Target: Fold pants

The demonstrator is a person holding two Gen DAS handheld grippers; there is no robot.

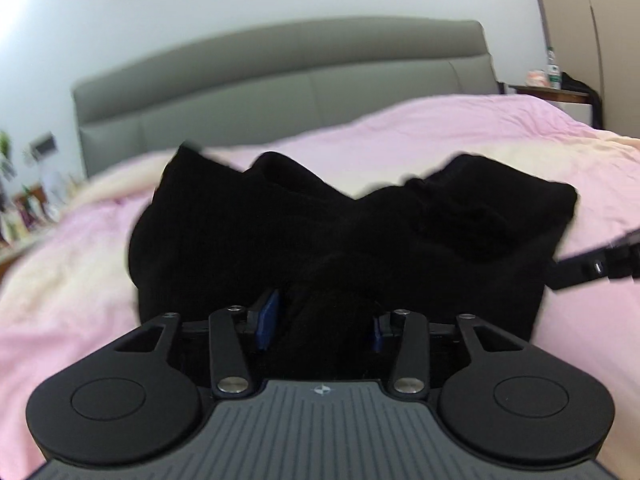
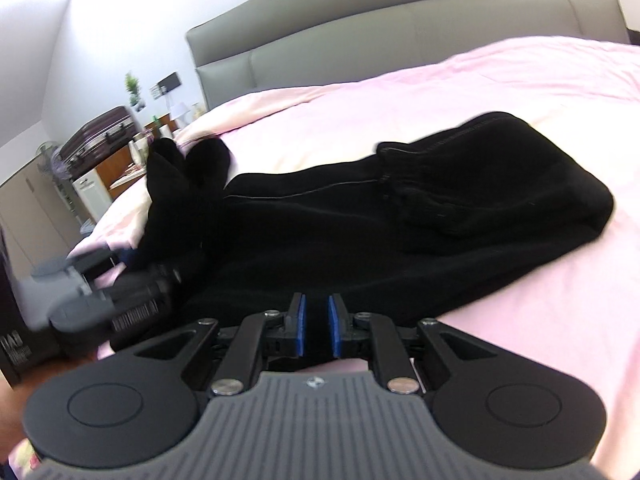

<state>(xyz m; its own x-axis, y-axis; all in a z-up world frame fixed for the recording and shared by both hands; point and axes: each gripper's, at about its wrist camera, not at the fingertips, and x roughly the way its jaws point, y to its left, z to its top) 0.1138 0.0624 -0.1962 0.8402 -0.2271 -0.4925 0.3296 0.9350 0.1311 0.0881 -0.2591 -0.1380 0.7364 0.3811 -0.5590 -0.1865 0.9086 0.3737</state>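
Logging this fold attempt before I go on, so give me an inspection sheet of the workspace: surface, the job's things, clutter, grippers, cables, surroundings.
Surface: bed with a pink cover, wrinkled.
Job's things: black pants lying bunched on the cover, partly folded over themselves.
Clutter: nothing seen on the bed besides the pants.
Grippers: left gripper has black fabric between its blue pads, jaws part open, grip not clear; right gripper is shut on the pants' near edge.
Cables: nothing seen.
Surroundings: grey padded headboard; nightstand with a bottle; a suitcase and small plant by the wall.
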